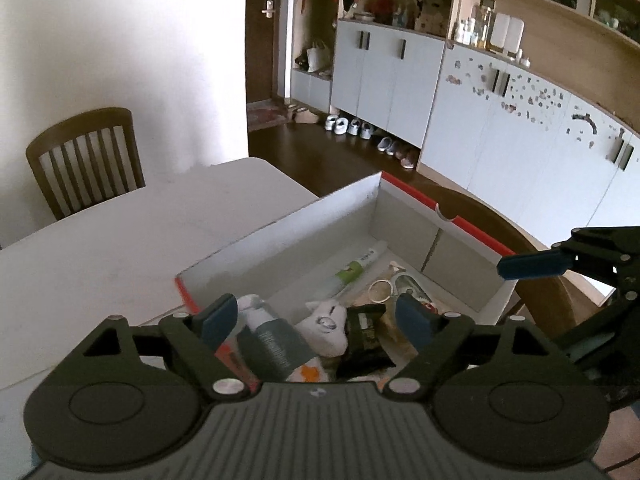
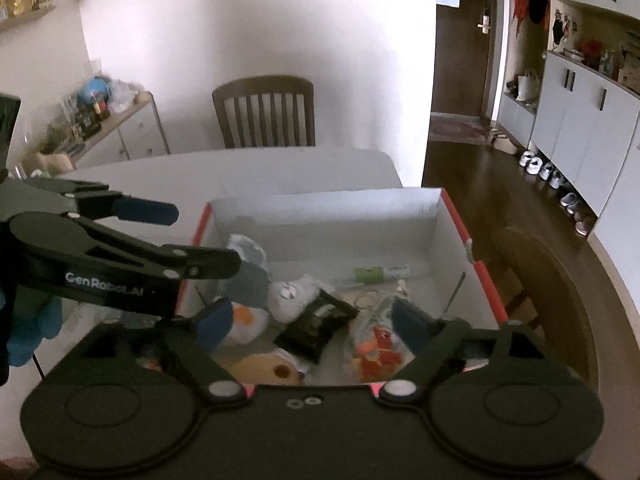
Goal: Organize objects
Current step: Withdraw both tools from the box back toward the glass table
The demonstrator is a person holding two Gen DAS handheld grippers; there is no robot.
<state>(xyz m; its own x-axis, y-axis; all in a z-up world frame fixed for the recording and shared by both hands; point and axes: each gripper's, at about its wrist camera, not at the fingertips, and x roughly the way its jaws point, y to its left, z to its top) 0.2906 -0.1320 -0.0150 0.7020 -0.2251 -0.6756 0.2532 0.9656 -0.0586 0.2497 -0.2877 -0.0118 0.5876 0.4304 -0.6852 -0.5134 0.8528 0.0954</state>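
Both the left gripper (image 1: 316, 320) and right gripper (image 2: 312, 322) are held spread and empty above the cardboard box (image 2: 440, 216), where the black packet (image 2: 318, 322) is best approached from directly above.

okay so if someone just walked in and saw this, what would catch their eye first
Probably the open red-edged box on the white table, cluttered with small things: a white plush toy, a black packet, a green-and-white tube by its far wall. Both open grippers, left and right, hover over it.

right gripper (image 2: 306, 322) spread over box (image 2: 320, 216), black packet (image 2: 316, 326) inside
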